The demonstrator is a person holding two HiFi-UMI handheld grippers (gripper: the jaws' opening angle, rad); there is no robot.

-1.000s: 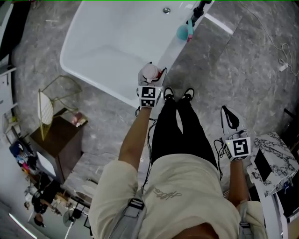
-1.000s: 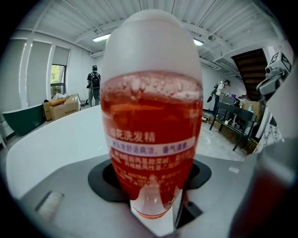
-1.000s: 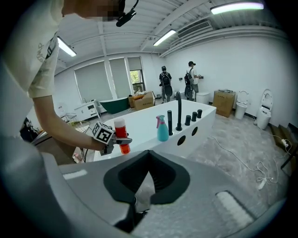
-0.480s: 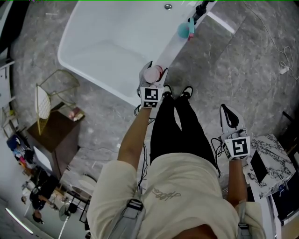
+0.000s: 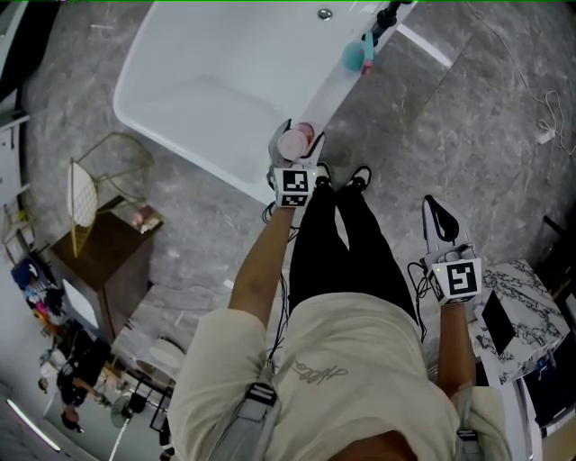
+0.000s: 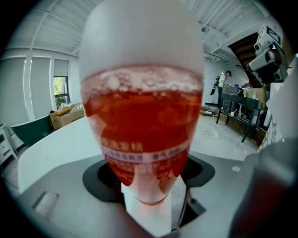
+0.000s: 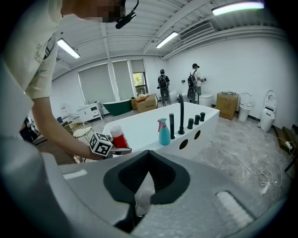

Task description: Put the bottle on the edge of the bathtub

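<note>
A bottle point(image 5: 294, 142) of red liquid with a white cap stands upright at the white bathtub's near rim point(image 5: 335, 88). My left gripper point(image 5: 295, 135) reaches over that rim with a jaw on each side of the bottle. The jaws are opening and stand wide. In the left gripper view the bottle point(image 6: 144, 121) fills the middle, its base low between the jaws. The right gripper view shows the bottle point(image 7: 119, 138) beside the left gripper's marker cube point(image 7: 101, 144). My right gripper point(image 5: 438, 214) hangs at my right side over the floor, shut and empty point(image 7: 141, 195).
A teal spray bottle point(image 5: 353, 59) and a black tap point(image 5: 385, 16) stand further along the rim. A gold wire stand point(image 5: 90, 194) and a dark cabinet point(image 5: 112, 261) are left of me. A marble-topped table point(image 5: 531, 297) is at the right. People point(image 7: 163, 86) stand far behind the tub.
My left gripper and the bottle have shifted slightly right and toward the tub rim. The right gripper has hardly moved.
</note>
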